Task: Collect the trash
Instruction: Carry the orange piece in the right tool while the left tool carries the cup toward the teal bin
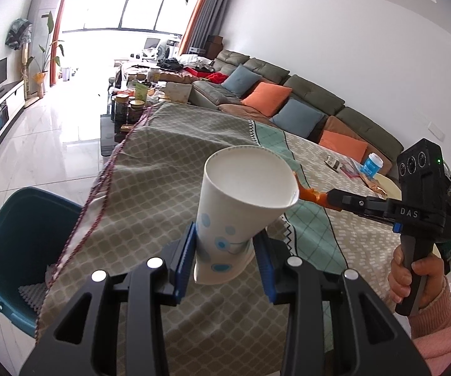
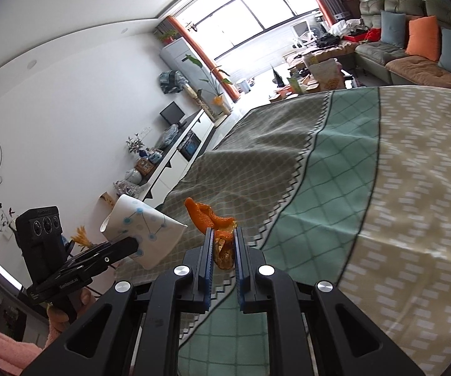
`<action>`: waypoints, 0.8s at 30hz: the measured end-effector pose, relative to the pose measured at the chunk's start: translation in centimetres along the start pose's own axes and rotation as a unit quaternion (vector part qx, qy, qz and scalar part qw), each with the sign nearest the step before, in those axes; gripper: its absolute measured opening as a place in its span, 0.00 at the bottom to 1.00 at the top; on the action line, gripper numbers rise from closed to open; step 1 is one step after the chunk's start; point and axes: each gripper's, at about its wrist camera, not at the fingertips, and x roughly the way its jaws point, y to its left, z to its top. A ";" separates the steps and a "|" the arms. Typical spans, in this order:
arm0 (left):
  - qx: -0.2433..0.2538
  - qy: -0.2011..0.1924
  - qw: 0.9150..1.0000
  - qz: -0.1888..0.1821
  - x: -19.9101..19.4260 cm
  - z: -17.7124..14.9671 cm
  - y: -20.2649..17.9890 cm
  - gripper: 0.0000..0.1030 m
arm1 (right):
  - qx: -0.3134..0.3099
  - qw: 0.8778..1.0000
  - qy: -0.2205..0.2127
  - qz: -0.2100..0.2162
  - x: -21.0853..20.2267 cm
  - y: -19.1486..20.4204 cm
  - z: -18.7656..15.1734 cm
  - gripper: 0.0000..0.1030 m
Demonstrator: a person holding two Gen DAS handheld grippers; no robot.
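My left gripper (image 1: 225, 244) is shut on the base of a white paper cup (image 1: 241, 200) with blue dots, held above the cloth-covered table with its mouth facing away. In the right wrist view the same paper cup (image 2: 150, 235) shows at the left with the left gripper (image 2: 133, 246) clamped on it. My right gripper (image 2: 223, 244) is shut on a piece of orange peel (image 2: 212, 219) that sticks out past the fingertips. Seen from the left wrist, the right gripper (image 1: 321, 197) holds the orange peel (image 1: 307, 192) just beside the cup's rim.
A teal bin (image 1: 21, 250) stands on the floor at the table's left edge. On the patterned tablecloth (image 1: 194, 163) at the far right lie a blue-labelled cup (image 1: 372, 163), a small box (image 1: 333, 162) and wrappers. A sofa (image 1: 288, 94) with cushions runs behind the table.
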 end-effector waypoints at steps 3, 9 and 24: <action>-0.003 -0.002 1.000 0.006 -0.4 -0.1 0.3 0.36 | -0.004 1.000 0.004 0.006 0.6 0.5 0.0 0.12; -0.008 -0.006 1.000 0.014 -1.4 -0.4 0.8 0.36 | -0.008 1.000 0.011 0.016 1.4 1.1 0.1 0.12; -0.023 -0.014 0.999 0.038 -3.6 -1.2 2.2 0.36 | -0.017 0.999 0.032 0.038 3.4 2.1 0.0 0.12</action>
